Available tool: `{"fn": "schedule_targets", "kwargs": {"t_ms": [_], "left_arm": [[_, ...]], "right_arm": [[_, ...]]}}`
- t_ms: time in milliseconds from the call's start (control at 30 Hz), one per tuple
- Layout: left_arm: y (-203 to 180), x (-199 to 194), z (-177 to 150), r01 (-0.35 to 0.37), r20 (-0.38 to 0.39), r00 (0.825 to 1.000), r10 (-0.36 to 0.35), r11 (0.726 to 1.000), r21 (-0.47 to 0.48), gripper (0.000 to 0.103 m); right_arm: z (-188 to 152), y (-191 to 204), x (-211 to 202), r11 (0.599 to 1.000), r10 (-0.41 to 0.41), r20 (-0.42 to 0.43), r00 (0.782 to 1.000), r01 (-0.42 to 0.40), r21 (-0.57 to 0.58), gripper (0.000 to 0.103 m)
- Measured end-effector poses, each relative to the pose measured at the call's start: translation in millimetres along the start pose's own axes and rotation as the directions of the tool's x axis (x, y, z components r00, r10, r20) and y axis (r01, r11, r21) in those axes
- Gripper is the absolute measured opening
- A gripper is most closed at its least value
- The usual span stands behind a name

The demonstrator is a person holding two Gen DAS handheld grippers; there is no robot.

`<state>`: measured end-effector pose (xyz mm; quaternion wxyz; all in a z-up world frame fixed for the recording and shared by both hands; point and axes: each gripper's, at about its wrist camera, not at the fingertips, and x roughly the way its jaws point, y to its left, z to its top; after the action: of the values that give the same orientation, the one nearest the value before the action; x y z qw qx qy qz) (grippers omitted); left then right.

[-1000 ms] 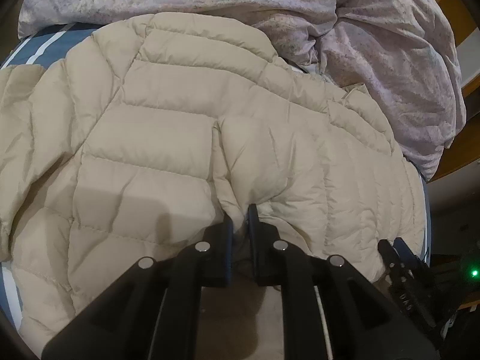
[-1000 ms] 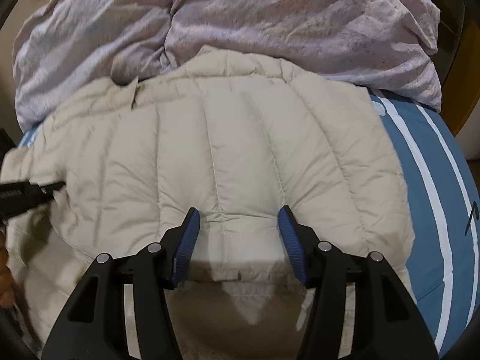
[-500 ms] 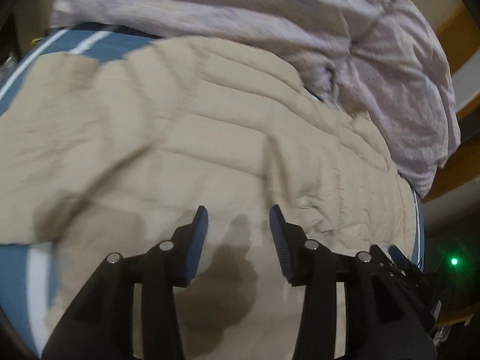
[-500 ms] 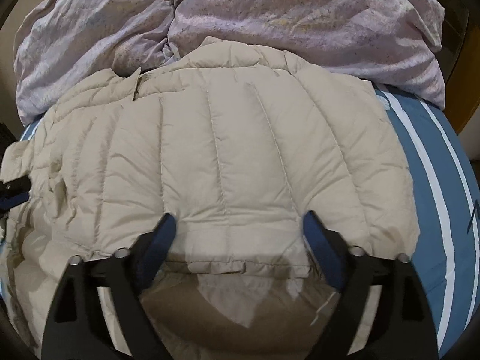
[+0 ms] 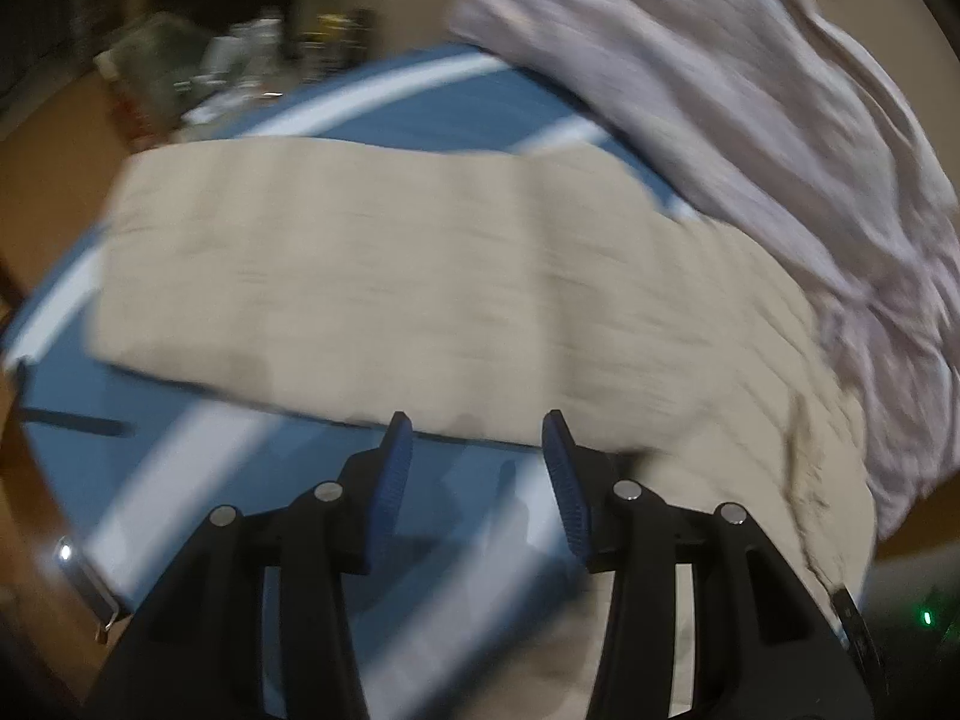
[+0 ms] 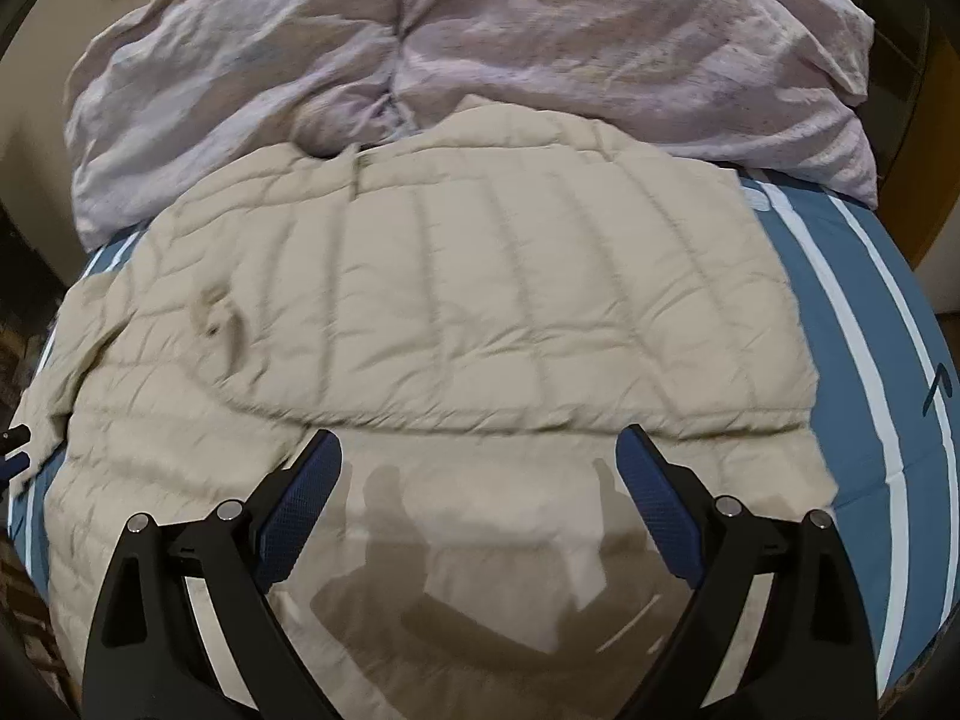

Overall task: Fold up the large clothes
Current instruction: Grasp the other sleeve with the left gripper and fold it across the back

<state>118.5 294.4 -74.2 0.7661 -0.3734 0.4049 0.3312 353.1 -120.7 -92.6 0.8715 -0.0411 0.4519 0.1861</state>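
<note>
- On the bed [image 6: 870, 312], nearest the cameras, both tools stand clear of cloth: the right hand-held gripper [image 6: 480, 516] has just been opening and its jaws now stand very wide over the jacket's [image 6: 480, 312] near hem, nothing between them.
- The left hand-held gripper [image 5: 477, 480] stands partly open and empty above the blue striped bed cover, just short of the jacket's sleeve [image 5: 336, 276]. A second ago it was pinched shut on a fold in the middle of the jacket; it has let go and swung out to the side.
- Farther off, the beige quilted jacket lies flat across the bed, one side already folded over the body, the sleeve stretched out to the left.
- Beyond it, a crumpled lilac duvet [image 6: 480, 48] is heaped at the far end of the bed.
- Judgement: one fold is laid and released. The next move likely calls for taking hold of the outstretched sleeve and bringing it in across the body.
</note>
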Motion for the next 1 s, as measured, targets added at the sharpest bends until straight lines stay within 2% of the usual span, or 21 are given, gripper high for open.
{"fn": "schedule_targets", "kwargs": {"t_ms": [167,267,433,533,633,700,733,800,900,1000], "left_arm": [[69,-11,19,-0.129,0.035,0.99,0.133,0.986,-0.106,0.045],[102,-15,31,-0.194,0.049,0.978,0.205,0.967,-0.167,0.045],[137,-15,41,-0.254,0.048,0.961,0.271,0.941,-0.225,0.042],[145,-10,41,-0.258,0.027,0.962,0.273,0.934,-0.247,0.04],[146,-12,39,-0.274,0.042,0.956,0.291,0.934,-0.23,0.037],[141,-10,38,-0.271,0.05,0.956,0.288,0.937,-0.219,0.026],[138,-9,37,-0.276,0.053,0.954,0.294,0.937,-0.213,0.024],[134,-7,36,-0.282,0.06,0.952,0.3,0.936,-0.211,0.015],[132,-7,37,-0.276,0.067,0.953,0.296,0.937,-0.215,0.007],[127,-10,40,-0.277,0.08,0.951,0.299,0.938,-0.21,0.004]], "right_arm": [[-11,12,-4,1.0,0.011,-0.014,1.0,-0.012,-0.028,0.095],[-16,13,-7,0.999,0.01,-0.02,1.0,-0.01,-0.031,0.095],[-18,12,-9,1.0,0.002,-0.024,1.0,-0.003,-0.021,0.095],[-17,13,-9,1.0,0.002,-0.025,1.0,-0.003,-0.016,0.095],[-17,14,-9,1.0,0.0,-0.027,1.0,-0.001,-0.022,0.095],[-18,15,-8,1.0,0.0,-0.033,0.999,0.0,-0.026,0.095],[-18,15,-7,1.0,0.0,-0.037,0.999,-0.001,-0.026,0.095],[-20,16,-5,1.0,-0.002,-0.046,0.999,0.001,-0.023,0.095],[-21,14,-3,1.0,-0.004,-0.056,0.998,0.003,-0.019,0.095],[-22,12,-4,1.0,-0.01,-0.055,0.998,0.009,-0.015,0.095]]}}
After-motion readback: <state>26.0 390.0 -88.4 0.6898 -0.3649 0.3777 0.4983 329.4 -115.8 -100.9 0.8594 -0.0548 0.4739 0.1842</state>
